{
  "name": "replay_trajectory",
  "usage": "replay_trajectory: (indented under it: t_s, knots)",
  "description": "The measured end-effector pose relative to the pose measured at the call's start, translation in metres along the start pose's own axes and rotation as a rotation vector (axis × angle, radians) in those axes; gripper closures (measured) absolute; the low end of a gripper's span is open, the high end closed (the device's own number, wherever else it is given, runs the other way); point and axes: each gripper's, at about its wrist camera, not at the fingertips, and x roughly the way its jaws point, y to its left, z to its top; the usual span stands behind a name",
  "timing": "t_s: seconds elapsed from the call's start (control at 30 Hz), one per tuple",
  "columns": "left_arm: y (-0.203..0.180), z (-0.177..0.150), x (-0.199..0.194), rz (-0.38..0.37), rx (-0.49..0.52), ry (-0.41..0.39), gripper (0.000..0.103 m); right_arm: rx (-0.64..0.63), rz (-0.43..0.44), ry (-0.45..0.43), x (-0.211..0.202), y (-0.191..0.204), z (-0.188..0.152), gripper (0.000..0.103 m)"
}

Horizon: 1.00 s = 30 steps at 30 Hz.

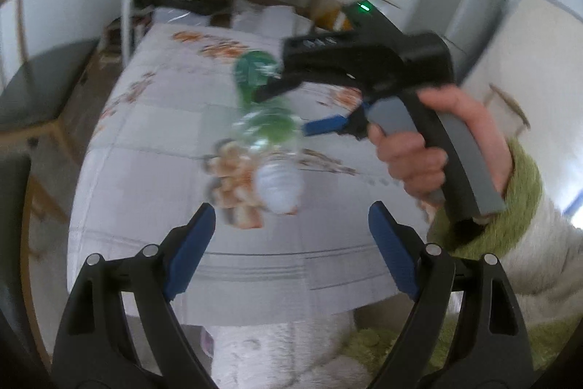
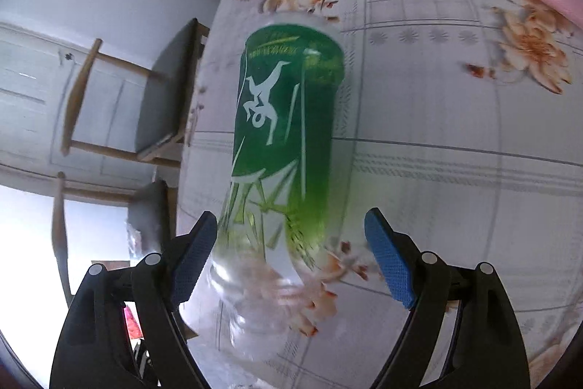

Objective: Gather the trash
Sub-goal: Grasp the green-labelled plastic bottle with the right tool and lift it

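From the left wrist view, the left tongs (image 1: 288, 236) stand wide open and empty above the bench (image 1: 145, 170), facing a clear plastic bottle (image 1: 266, 130) with a green label and white cap, while the right hand (image 1: 419, 148) brings the right tongs (image 1: 288, 108) around its middle. From the right wrist view, the right tongs (image 2: 291, 254) gape wide, the bottle (image 2: 288, 133) between the pads, seemingly ungripped. It looks empty, light, slick and crushable, so I'd pinch gently on the labelled belly.
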Motion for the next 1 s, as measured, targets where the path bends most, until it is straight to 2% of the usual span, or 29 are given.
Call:
replay_trajectory:
  t_s: [0.17, 0.23, 0.3, 0.5, 0.8, 1.0]
  knots:
    - [0.028, 0.002, -0.002, 0.01, -0.1, -0.012, 0.021, -0.002, -0.019, 0.019, 0.021, 0.011, 0.013, 0.023]
    - [0.033, 0.001, -0.004, 0.009, -0.125, -0.022, 0.021, -0.011, -0.013, 0.019, 0.027, 0.017, 0.018, 0.029]
    - [0.035, 0.002, -0.007, 0.016, -0.135, -0.036, 0.021, -0.02, -0.014, 0.025, 0.03, 0.018, 0.019, 0.036]
    - [0.044, 0.003, -0.005, 0.019, -0.147, -0.041, 0.021, 0.007, 0.037, 0.057, 0.028, 0.005, 0.017, 0.038]
    - [0.053, 0.0, 0.007, 0.001, -0.18, -0.021, 0.021, -0.006, -0.079, 0.036, -0.023, -0.044, -0.015, 0.038]
    - [0.052, 0.0, 0.016, -0.005, -0.166, -0.009, 0.021, 0.09, -0.149, -0.031, -0.067, -0.096, -0.042, 0.038]
